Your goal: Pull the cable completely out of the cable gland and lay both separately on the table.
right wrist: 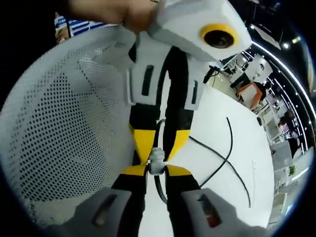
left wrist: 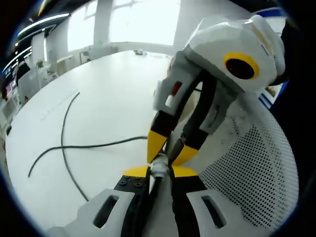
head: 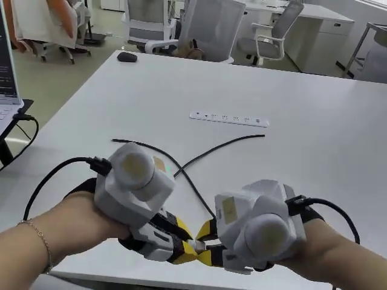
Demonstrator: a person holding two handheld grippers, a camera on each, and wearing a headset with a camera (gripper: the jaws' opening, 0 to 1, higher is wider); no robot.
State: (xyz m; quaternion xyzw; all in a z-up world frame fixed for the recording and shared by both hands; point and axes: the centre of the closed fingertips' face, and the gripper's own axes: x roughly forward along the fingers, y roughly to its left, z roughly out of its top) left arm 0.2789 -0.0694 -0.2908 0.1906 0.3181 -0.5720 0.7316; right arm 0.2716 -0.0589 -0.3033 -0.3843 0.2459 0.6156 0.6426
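Step in hand: the pull-out itself, not yet done. The cable (head: 196,194) looks threaded through the cable gland (left wrist: 159,167).

Left gripper (left wrist: 159,173): jaws pressed together on the gland at their tips.

Right gripper (right wrist: 157,172): tip to tip with the left one, jaws also closed in on the gland. A dark stretch of cable runs back between them, so it is hard to tell whether they bite the gland body or the cable.

The gland sits between the four yellow tips, held just over the table (head: 290,90) near its front edge. The cable's free run trails ahead of the grippers across the top and crosses a second black cable (head: 230,142).

Next move, as a judgement:
- One gripper holds the gland alone and the other takes the cable just beside it.
- Draw them straight apart along the cable line. Re-grips are likely, since a long run lies ahead.
- Set the two pieces down well apart.

Room:
- Left of the left gripper: the table edge is near, with a laptop (head: 6,78) beyond it.
- Ahead: open top up to a power strip (head: 230,118); a mouse (head: 127,57) is far off.
- Right of the right gripper: wide bare surface, the best laydown spot.
- The front edge is just under the grippers, so there is a drop risk.
- A white mesh surface (left wrist: 247,163) lies close beyond the tips.
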